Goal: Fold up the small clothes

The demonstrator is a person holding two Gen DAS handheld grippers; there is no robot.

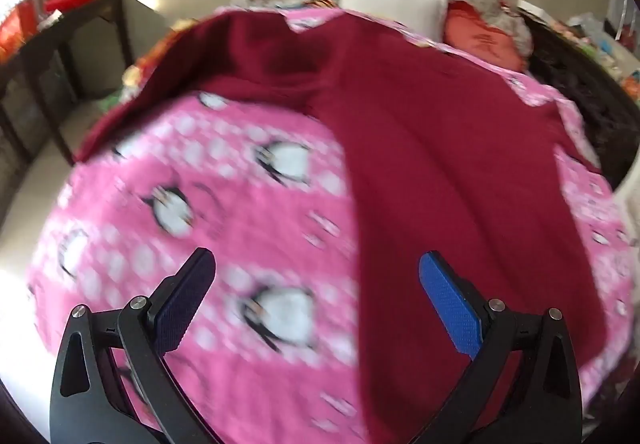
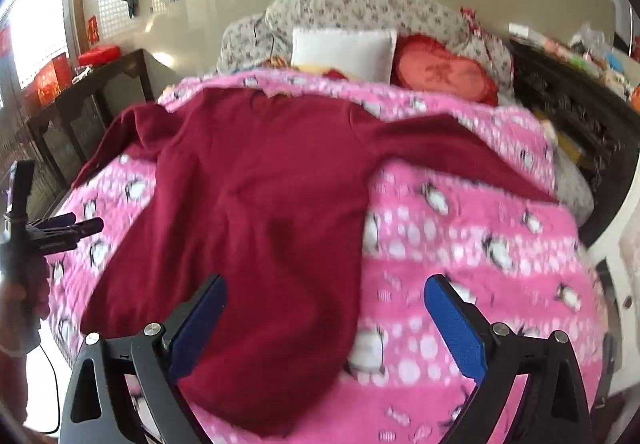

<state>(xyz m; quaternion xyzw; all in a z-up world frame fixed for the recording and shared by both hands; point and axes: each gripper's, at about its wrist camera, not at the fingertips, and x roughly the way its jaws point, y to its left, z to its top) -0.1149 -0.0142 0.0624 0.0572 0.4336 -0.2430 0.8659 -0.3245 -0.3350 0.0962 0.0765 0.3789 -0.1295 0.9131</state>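
Hovering over the dark red knit long-sleeved sweater (image 2: 256,184), lying spread flat on the pink penguin-print fleece blanket (image 2: 460,228), sleeves out toward 10 and 3 o'clock, likely for folding. Left gripper (image 1: 318,276) and right gripper (image 2: 324,300) are both hanging spread wide, pinching nothing.

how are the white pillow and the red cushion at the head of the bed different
The white pillow is plain and rectangular; the red cushion is rounded, with a darker pattern on its face. The pillow stands left of the cushion in the right wrist view. Both lean on the floral bedding behind the pink blanket.
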